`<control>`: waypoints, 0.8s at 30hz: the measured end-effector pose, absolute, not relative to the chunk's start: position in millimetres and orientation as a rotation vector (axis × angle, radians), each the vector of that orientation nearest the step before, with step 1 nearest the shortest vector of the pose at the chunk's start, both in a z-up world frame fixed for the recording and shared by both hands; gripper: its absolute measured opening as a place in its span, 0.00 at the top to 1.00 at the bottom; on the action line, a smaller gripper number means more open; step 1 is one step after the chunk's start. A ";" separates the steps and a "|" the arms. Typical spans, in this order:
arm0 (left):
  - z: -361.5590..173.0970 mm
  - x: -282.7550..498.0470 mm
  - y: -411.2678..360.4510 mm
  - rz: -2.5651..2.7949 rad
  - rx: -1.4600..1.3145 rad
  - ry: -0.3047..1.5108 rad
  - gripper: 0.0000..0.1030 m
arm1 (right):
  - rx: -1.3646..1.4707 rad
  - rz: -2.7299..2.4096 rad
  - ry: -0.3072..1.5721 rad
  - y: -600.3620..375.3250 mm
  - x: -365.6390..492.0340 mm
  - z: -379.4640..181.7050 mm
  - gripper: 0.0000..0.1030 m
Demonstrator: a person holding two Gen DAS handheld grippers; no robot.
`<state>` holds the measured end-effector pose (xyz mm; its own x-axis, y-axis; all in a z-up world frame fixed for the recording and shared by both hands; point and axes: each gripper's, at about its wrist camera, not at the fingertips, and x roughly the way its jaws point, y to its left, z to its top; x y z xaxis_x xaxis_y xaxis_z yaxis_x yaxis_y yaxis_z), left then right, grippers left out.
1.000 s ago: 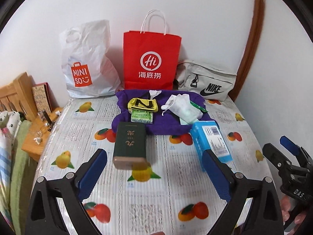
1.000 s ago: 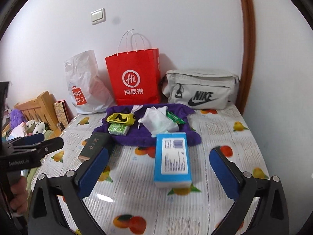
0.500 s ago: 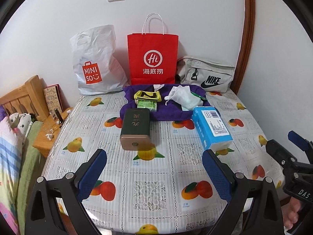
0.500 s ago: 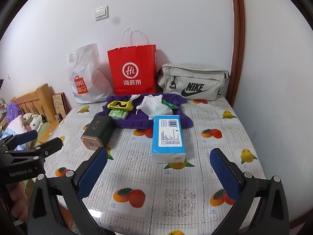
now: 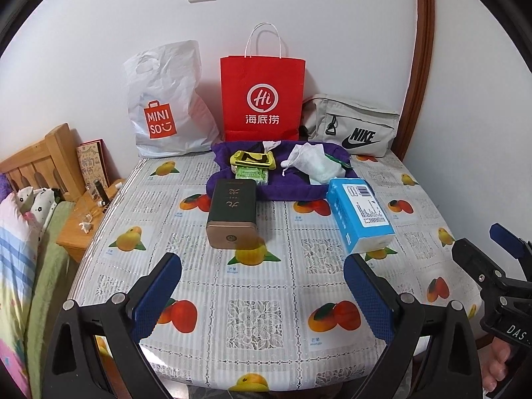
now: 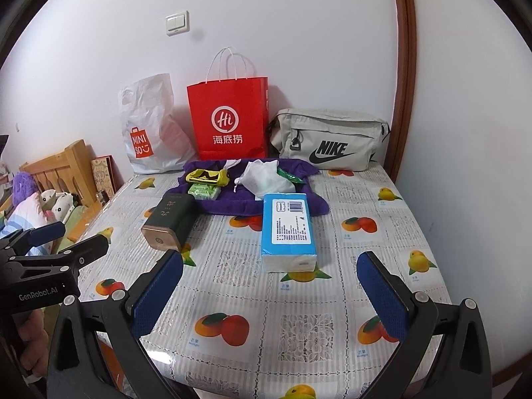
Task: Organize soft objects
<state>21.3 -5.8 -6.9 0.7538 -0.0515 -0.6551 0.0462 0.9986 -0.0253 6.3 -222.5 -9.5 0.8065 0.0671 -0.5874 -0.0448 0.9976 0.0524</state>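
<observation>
Both grippers hang back at the near edge of the counter [image 5: 266, 299], covered in its fruit-print plastic cloth, and both sets of jaws stand wide with nothing between them: the left gripper [image 5: 262, 292] low in its own view, the right gripper [image 6: 270, 291] likewise in its own. From the left camera the right gripper shows out at four o'clock, blue-tipped and parted, a hand [image 5: 498, 365] under it. On the counter, just past centre, lies the dark green box with a gold end [image 5: 232, 211], flat on its long side; at two o'clock from it sits the blue-and-white soft tissue pack [image 5: 360, 214], also lying flat, well apart from the box. Behind both, at twelve o'clock, the rumpled purple cloth [image 5: 292, 189] is spread out and touches the far end of the box. On that cloth: a yellow-and-black soft pouch [image 5: 252, 160], a small green packet [image 5: 252, 175] just in front of it, and a white drawstring fabric bag [image 5: 312, 163] off to their three o'clock. Along the wall at the back stand a white Miniso plastic bag [image 5: 166, 106], a red paper carrier bag with white handles [image 5: 262, 96] and a grey Nike waist bag [image 5: 352, 126], left to right. Out at nine o'clock, a wooden headboard [image 5: 43, 159] and plush toys.
</observation>
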 end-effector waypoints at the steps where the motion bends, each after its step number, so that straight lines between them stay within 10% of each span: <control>1: -6.8 21.5 -5.6 -0.055 -0.006 0.714 0.04 | 0.038 0.062 0.629 -222.6 5.8 -9.4 0.00; 24: -5.1 19.6 -4.9 -0.054 -0.003 0.710 0.04 | 0.040 0.057 0.627 -222.3 -0.2 -7.4 0.00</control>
